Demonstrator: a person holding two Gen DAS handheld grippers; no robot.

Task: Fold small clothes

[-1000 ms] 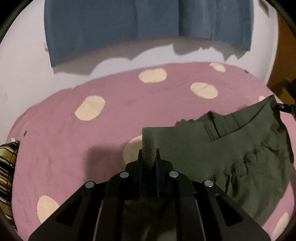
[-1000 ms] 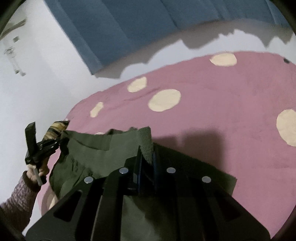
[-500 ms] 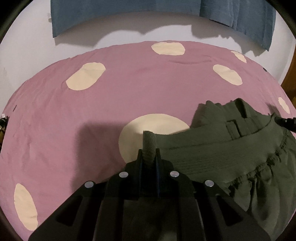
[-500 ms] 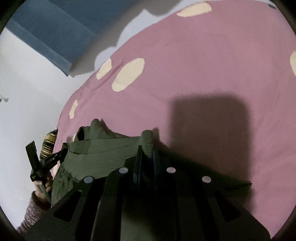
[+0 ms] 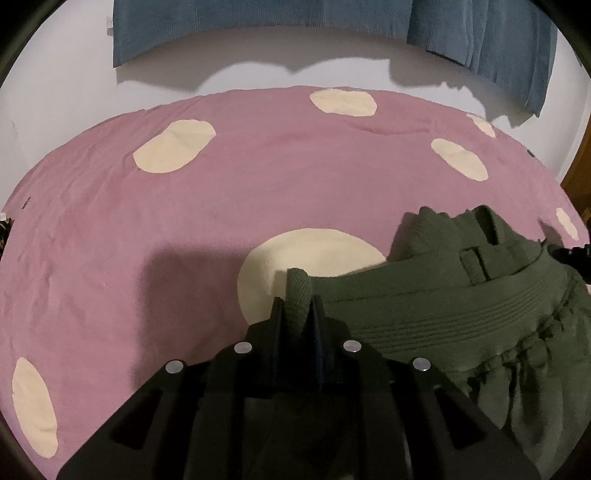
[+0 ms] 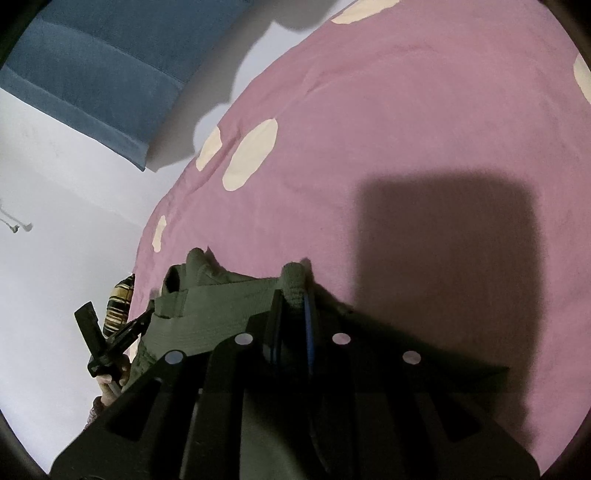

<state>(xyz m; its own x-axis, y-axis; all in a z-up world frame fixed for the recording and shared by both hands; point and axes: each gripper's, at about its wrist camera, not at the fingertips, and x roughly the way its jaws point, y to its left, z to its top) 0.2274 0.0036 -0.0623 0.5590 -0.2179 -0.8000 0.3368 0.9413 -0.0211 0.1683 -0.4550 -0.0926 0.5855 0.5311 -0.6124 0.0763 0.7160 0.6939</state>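
A small dark green garment with a ribbed elastic waistband (image 5: 461,306) hangs stretched between both grippers, low over a pink bedspread with cream dots (image 5: 184,229). My left gripper (image 5: 298,310) is shut on the left end of the waistband. My right gripper (image 6: 293,295) is shut on the other end; its tip also shows at the right edge of the left wrist view (image 5: 570,254). The garment (image 6: 207,306) runs left to the other gripper (image 6: 122,328) in the right wrist view. The lower part of the garment hangs below and is partly hidden by the gripper bodies.
A blue curtain (image 5: 258,22) hangs on the white wall behind the bed. A striped brown and yellow cloth (image 6: 118,299) lies at the bed's left edge. A wooden edge (image 5: 580,177) stands at the far right.
Both grippers have come down toward the bedspread with the garment. The waistband now hangs tauter and closer to the bed, and the wall and curtain have slid up out of view.
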